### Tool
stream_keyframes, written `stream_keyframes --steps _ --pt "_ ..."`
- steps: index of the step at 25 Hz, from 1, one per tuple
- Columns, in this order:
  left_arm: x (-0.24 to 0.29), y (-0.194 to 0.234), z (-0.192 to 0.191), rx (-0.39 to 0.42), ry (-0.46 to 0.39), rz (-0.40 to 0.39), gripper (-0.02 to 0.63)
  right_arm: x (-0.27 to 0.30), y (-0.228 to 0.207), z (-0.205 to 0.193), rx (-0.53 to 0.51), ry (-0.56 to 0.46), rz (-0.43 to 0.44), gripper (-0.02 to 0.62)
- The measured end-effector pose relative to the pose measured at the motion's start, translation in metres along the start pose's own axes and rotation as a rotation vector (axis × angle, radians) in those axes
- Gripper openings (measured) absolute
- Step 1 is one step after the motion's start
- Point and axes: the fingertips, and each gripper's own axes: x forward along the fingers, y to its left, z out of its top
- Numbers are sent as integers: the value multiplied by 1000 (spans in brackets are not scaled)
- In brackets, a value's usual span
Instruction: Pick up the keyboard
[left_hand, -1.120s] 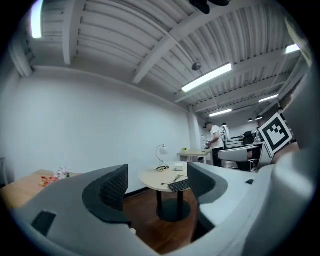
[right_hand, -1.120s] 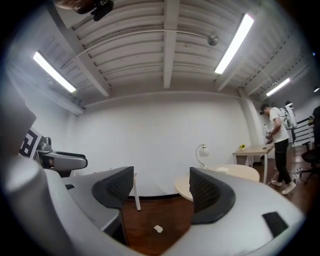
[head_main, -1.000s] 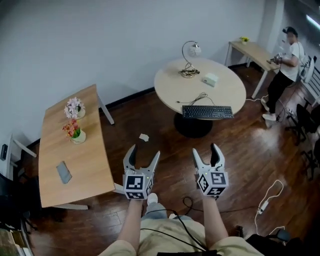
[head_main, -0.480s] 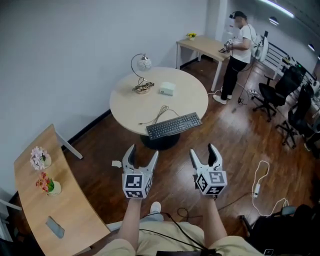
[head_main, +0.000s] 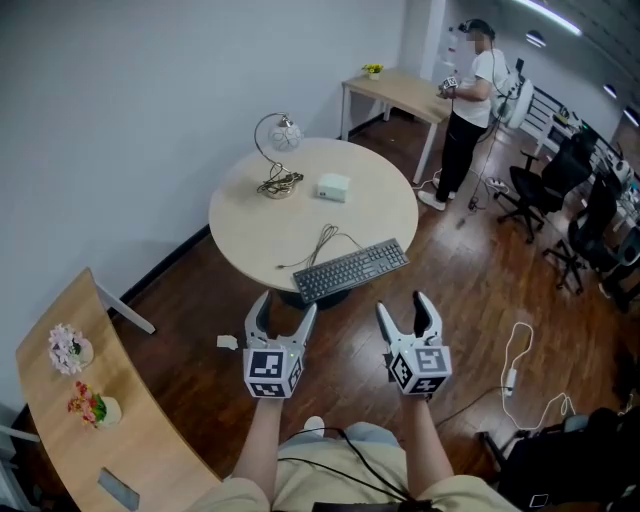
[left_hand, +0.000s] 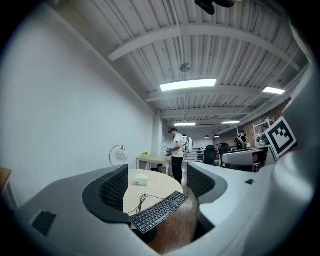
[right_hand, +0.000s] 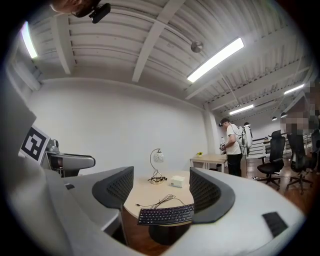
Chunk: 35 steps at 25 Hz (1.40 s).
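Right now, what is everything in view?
round table: one, beige, centre
keyboard: one, black, round table's near edge
desk lamp: one, silver, round table's far side
box: one, white, beside the lamp
flower pots: two, pink and red blooms, wooden table at left
person: one, white shirt, at far desk
office chairs: several, black, right
cable: one, white, floor at right
left gripper: one, grey, open, empty
right gripper: one, grey, open, empty
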Motion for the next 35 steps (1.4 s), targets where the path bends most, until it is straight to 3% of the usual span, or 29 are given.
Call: stream_keyframes --steps 8,11,17,22,28,35 --pt "57 -6 -20 15 44 -13 360 39 -45 -20 35 27 -12 357" --pt "92 -7 -28 25 52 8 360 77 -69 -29 33 36 23 357" --pt "176 7 -41 3 52 147 360 176 -117 -35 -72 52 193 357" --pt "243 0 -28 26 52 214 360 235 -188 -27 -33 64 229 357" --pt "275 9 -46 9 126 318 360 286 -230 -43 33 99 284 357" --pt "274 22 -91 -58 229 416 360 327 -239 -83 106 171 352 357"
